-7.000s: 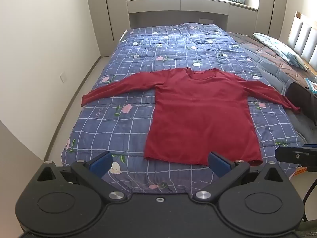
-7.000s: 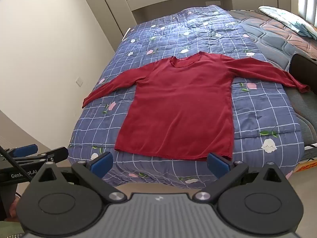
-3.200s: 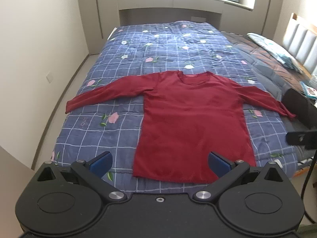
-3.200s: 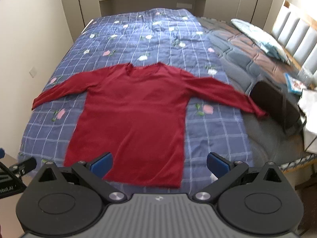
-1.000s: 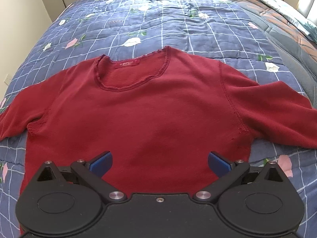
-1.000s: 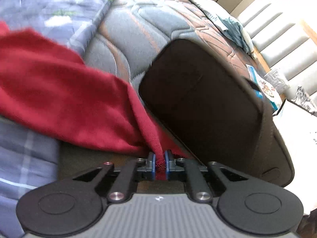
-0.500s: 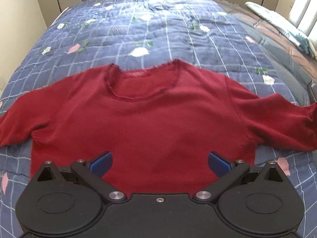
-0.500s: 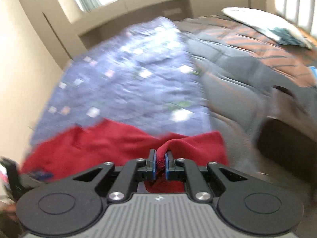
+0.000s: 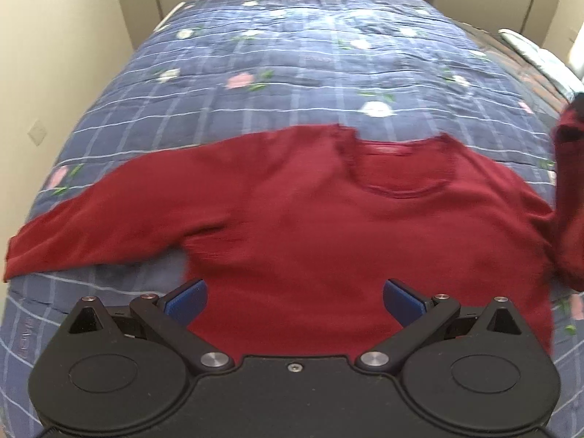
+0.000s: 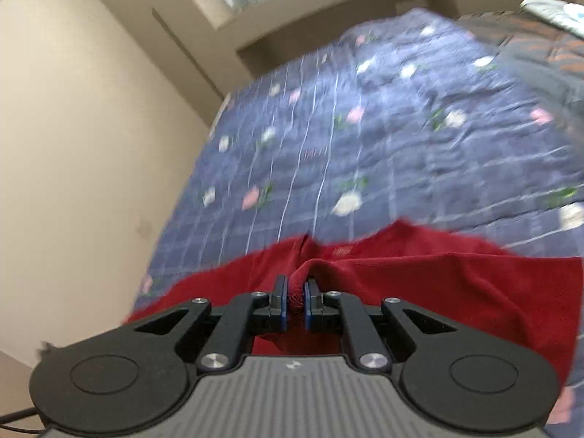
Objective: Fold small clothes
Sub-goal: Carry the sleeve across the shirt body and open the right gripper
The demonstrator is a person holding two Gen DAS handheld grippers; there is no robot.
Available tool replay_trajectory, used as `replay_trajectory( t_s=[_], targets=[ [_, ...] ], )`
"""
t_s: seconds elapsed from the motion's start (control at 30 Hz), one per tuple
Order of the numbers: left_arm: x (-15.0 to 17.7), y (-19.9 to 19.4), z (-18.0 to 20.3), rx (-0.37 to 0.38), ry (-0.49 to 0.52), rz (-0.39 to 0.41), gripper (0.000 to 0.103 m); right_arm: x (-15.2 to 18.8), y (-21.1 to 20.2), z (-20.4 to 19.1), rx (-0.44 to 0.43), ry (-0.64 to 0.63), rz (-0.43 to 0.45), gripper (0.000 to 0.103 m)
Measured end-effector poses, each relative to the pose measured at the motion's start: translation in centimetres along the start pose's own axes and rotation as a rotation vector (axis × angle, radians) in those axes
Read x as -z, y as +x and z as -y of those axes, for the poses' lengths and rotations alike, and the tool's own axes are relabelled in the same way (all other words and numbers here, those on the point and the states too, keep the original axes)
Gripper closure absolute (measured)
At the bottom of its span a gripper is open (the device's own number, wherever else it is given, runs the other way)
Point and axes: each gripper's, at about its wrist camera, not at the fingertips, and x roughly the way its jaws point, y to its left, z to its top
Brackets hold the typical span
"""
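Red sweater on the quilted bed, one sleeve lifted by the right gripper.

Taking the red sweater point(image 9: 328, 226) as the landmark: to its left, its left sleeve point(image 9: 102, 226) lies stretched flat across the blue checked quilt point(image 9: 292, 58), which carries the whole garment, neckline toward the far wall. Above the sweater's lower body hovers the left gripper point(image 9: 294, 297), its blue-padded fingers spread wide with nothing between them. At the sweater's right edge the other sleeve point(image 9: 569, 197) rises off the quilt; the right gripper point(image 10: 295, 304) has its fingers pinched together on that sleeve's end, holding it over the sweater's chest, near the neckline.
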Motion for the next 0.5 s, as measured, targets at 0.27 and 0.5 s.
replay_trajectory(
  t_s=[0.27, 0.5],
  targets=[
    [0.3, 1.6, -3.9, -0.039, -0.049, -0.034, 0.001, 3.7, 7.5, -3.2, 0.061, -0.087, -0.111, 0.092],
    [0.1, 2.7, -3.6, -0.029, -0.066, -0.048, 0.001, 5.5, 7.3, -2.6, 0.042, -0.106, -0.104, 0.051]
  ],
)
